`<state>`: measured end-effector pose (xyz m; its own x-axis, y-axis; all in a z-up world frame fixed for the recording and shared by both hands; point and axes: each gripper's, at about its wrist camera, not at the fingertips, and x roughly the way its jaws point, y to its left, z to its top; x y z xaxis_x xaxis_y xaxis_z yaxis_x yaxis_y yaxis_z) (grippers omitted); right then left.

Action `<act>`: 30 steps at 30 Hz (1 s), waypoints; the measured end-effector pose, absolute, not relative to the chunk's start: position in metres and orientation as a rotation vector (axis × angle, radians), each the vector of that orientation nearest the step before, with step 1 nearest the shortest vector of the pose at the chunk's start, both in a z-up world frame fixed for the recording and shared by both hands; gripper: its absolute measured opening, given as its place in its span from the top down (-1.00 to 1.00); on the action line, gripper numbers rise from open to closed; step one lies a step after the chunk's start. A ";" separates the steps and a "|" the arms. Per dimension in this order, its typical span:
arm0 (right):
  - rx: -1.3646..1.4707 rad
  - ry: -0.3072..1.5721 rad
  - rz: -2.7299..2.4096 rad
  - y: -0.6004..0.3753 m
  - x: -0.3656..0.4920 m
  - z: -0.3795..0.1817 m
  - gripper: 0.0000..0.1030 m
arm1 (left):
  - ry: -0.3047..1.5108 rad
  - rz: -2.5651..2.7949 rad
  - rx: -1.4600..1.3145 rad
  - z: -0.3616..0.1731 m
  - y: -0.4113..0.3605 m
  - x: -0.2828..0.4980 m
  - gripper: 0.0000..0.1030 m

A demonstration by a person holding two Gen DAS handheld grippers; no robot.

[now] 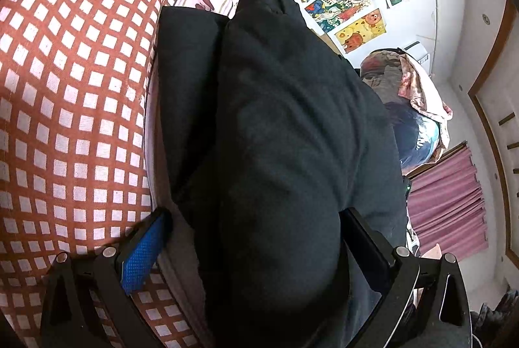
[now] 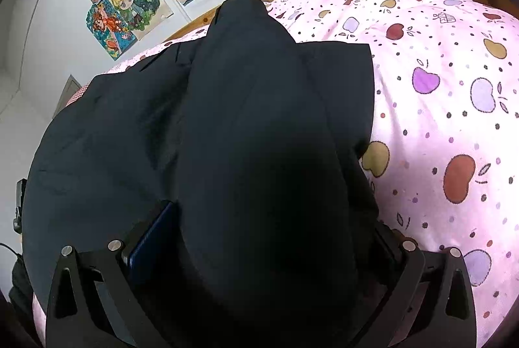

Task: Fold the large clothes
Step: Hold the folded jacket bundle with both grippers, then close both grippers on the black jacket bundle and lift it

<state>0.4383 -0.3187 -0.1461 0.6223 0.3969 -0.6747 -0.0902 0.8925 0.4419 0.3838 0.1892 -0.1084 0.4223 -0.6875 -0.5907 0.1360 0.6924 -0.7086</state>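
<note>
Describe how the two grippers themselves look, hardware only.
Both are matte black two-finger units with angular, cut-out frames and round silver bolt heads along the top edges. The left gripper has a bright blue mesh-textured pad on one finger; its other finger shows black. The right gripper shows a darker blue pad. No markings or sleeves are visible.

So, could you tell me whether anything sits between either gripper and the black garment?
Nothing visible does: the left gripper and the right gripper each already have a thick fold of the black garment between their fingers.
</note>
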 end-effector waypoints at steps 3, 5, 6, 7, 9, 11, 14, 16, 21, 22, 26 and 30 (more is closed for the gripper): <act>0.384 0.858 0.286 -0.318 0.439 -0.146 -0.98 | 1.016 -0.560 -0.629 -0.108 0.191 0.384 -1.00; 0.382 0.859 0.286 -0.319 0.440 -0.146 -0.98 | 1.024 -0.548 -0.620 -0.108 0.188 0.385 -1.00; 0.380 0.860 0.286 -0.320 0.440 -0.146 -0.98 | 1.026 -0.538 -0.610 -0.107 0.185 0.385 -1.00; 0.378 0.860 0.286 -0.320 0.440 -0.147 -0.98 | 1.027 -0.528 -0.599 -0.106 0.183 0.385 -1.00; 0.376 0.861 0.286 -0.322 0.440 -0.147 -0.98 | 1.031 -0.513 -0.584 -0.105 0.181 0.385 -1.00; 0.377 0.859 0.287 -0.323 0.440 -0.147 -0.98 | 1.032 -0.502 -0.570 -0.103 0.176 0.384 -1.00; 0.375 0.856 0.284 -0.322 0.440 -0.147 -0.98 | 1.033 -0.489 -0.546 -0.101 0.174 0.384 -0.95; 0.369 0.851 0.281 -0.323 0.438 -0.147 -0.98 | 1.036 -0.487 -0.536 -0.099 0.172 0.384 -0.90; 0.351 0.844 0.277 -0.322 0.437 -0.145 -0.97 | 1.032 -0.505 -0.519 -0.095 0.167 0.384 -0.59; 0.349 0.844 0.279 -0.322 0.437 -0.145 -0.94 | 1.030 -0.508 -0.518 -0.094 0.167 0.384 -0.55; 0.347 0.831 0.296 -0.322 0.435 -0.142 -0.69 | 1.015 -0.511 -0.540 -0.092 0.171 0.383 -0.29; 0.322 0.810 0.309 -0.318 0.431 -0.134 -0.42 | 0.982 -0.502 -0.525 -0.086 0.175 0.376 -0.01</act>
<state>0.4311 -0.3177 -0.1343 0.6499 0.3886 -0.6531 -0.1455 0.9071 0.3949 0.3759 0.1754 -0.0859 0.4640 -0.6138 -0.6387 0.1590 0.7671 -0.6216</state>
